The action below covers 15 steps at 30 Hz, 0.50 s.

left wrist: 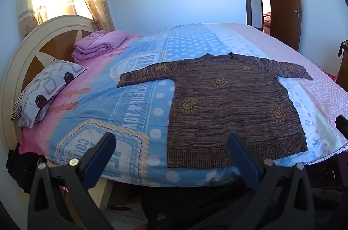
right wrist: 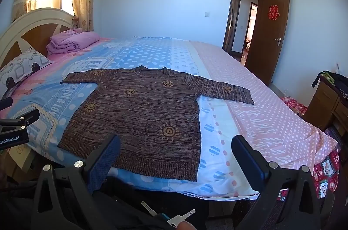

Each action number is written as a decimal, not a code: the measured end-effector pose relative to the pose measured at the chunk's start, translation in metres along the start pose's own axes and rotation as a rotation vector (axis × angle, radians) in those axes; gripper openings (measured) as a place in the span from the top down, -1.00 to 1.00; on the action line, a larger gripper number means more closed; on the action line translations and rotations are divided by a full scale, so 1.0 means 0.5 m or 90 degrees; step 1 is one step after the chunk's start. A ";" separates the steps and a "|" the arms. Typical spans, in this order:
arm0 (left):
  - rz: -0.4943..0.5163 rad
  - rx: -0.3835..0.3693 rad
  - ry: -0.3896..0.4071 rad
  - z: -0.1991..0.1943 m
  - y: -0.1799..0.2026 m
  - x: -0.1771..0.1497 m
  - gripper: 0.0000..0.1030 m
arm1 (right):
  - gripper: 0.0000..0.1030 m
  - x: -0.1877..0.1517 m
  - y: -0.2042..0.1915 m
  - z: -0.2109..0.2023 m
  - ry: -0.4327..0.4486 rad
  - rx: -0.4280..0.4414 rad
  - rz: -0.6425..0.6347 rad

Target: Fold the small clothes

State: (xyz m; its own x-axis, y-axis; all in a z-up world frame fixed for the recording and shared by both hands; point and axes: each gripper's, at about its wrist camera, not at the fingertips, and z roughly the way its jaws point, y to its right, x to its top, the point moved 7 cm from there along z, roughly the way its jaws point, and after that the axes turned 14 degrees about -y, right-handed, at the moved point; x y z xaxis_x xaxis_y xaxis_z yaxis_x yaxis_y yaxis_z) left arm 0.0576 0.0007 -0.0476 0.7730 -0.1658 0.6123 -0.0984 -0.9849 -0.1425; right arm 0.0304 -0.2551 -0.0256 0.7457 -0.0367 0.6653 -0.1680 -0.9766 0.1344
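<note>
With both grippers [left wrist: 171,143] [right wrist: 176,145] spread empty before the sweater [left wrist: 228,104], its sleeve cuffs are best pinched first.

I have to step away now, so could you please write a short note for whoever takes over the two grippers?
Left gripper: open, empty, held short of the bed's near edge.
Right gripper: open, empty, also short of the edge.
Brown sweater: lies flat on the patterned bedsheet, hem nearest you, both sleeves spread out sideways.
Done: sweater laid out; no fold made yet.
Left: fold the sleeves in, then the body.
</note>
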 end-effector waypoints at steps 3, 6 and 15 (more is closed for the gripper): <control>0.000 0.000 0.000 0.000 0.000 0.000 -1.00 | -0.98 0.000 0.002 0.000 -0.001 0.001 0.001; 0.000 0.001 0.000 0.000 -0.001 0.001 -1.00 | -0.98 -0.001 0.003 0.000 -0.001 0.002 0.002; -0.001 0.001 -0.003 -0.001 -0.003 0.000 -1.00 | -0.98 -0.001 0.003 0.002 -0.005 0.004 0.003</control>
State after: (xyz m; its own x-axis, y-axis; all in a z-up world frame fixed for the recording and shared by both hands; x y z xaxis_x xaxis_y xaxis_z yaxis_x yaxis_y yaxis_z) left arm 0.0573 0.0023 -0.0471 0.7759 -0.1644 0.6091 -0.0966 -0.9850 -0.1428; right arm 0.0303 -0.2565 -0.0263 0.7500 -0.0431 0.6600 -0.1681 -0.9775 0.1272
